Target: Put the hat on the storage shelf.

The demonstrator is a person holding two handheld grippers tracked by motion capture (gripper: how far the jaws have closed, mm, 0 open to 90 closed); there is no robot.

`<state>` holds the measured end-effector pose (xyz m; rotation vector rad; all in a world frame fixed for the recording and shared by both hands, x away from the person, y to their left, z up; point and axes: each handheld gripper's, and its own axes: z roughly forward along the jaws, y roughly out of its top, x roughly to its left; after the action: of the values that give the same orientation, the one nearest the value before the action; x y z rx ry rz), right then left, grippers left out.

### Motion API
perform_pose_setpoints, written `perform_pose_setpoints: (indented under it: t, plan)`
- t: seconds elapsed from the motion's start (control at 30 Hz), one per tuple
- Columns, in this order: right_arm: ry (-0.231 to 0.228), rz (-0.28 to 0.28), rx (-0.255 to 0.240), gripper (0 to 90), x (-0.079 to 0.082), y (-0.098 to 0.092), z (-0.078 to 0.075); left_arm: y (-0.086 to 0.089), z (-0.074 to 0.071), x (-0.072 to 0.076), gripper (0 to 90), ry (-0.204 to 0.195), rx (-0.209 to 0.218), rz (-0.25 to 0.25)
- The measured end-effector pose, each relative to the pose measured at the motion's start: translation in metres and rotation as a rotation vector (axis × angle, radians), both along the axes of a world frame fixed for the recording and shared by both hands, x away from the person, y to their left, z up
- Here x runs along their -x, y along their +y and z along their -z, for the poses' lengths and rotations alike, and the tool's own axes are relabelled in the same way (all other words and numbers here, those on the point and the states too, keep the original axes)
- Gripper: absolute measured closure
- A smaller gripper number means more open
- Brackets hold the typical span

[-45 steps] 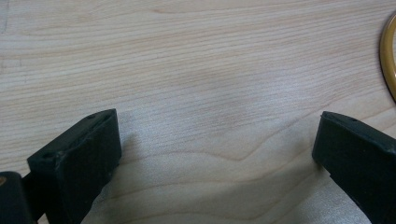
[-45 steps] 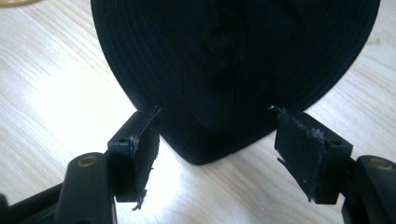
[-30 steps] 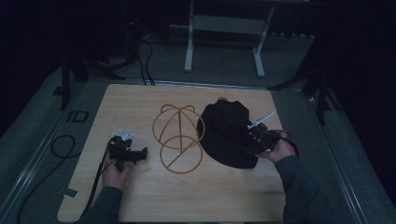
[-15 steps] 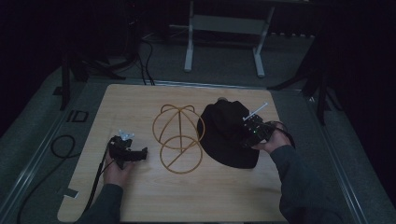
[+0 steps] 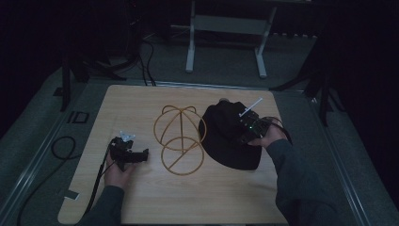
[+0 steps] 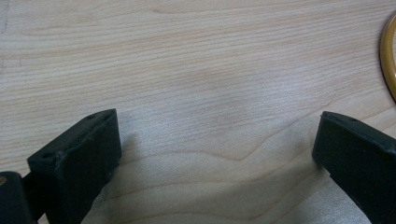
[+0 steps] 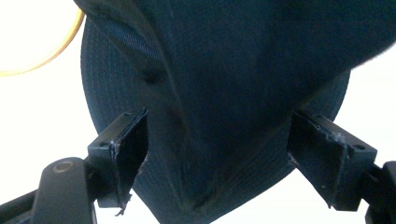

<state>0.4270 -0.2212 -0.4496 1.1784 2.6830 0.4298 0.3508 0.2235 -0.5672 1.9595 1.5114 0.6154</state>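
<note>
Jaws of both the left gripper (image 5: pixel 141 154) and right gripper (image 7: pixel 217 154) stand released, the right's just widened around the black cap (image 5: pixel 226 134).

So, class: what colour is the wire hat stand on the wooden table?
Gold-yellow; the wire hat stand shows best in the high view.

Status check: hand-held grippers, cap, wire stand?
Right hand-held gripper over the black cap, jaws just opening, cap between them. Left hand-held gripper open on bare table. Gold wire stand empty beside cap.
</note>
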Motion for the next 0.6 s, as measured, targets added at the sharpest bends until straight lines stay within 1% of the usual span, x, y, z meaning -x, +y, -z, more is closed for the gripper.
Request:
perform_pose_setpoints:
  t: [0.2,0.27,0.33,0.4,0.43,0.47,0.6]
  plan:
    - [0.019,0.021,0.008,23.0,-0.009,0.007,0.002,0.0,0.0,0.0,1.5,0.0,0.0,0.0]
    - [0.028,0.043,0.012,25.4,-0.012,0.009,0.003,0.0,0.0,0.0,1.5,0.0,0.0,0.0]
    - [0.035,0.056,0.012,30.6,-0.014,0.01,0.004,0.0,0.0,0.0,1.5,0.001,0.0,0.0]
    - [0.053,0.067,0.006,37.8,-0.015,0.009,0.005,0.0,0.0,0.0,1.5,0.0,0.0,0.0]
    - [0.062,0.057,0.001,43.0,-0.016,0.009,0.006,0.0,0.0,0.0,1.5,0.0,0.0,0.0]
    - [0.079,0.052,0.0,46.3,-0.017,0.009,0.006,0.0,0.0,0.0,1.5,0.0,0.0,0.0]
    - [0.115,0.054,-0.02,57.1,-0.022,0.007,0.006,0.0,0.0,0.0,1.5,0.0,0.0,0.0]
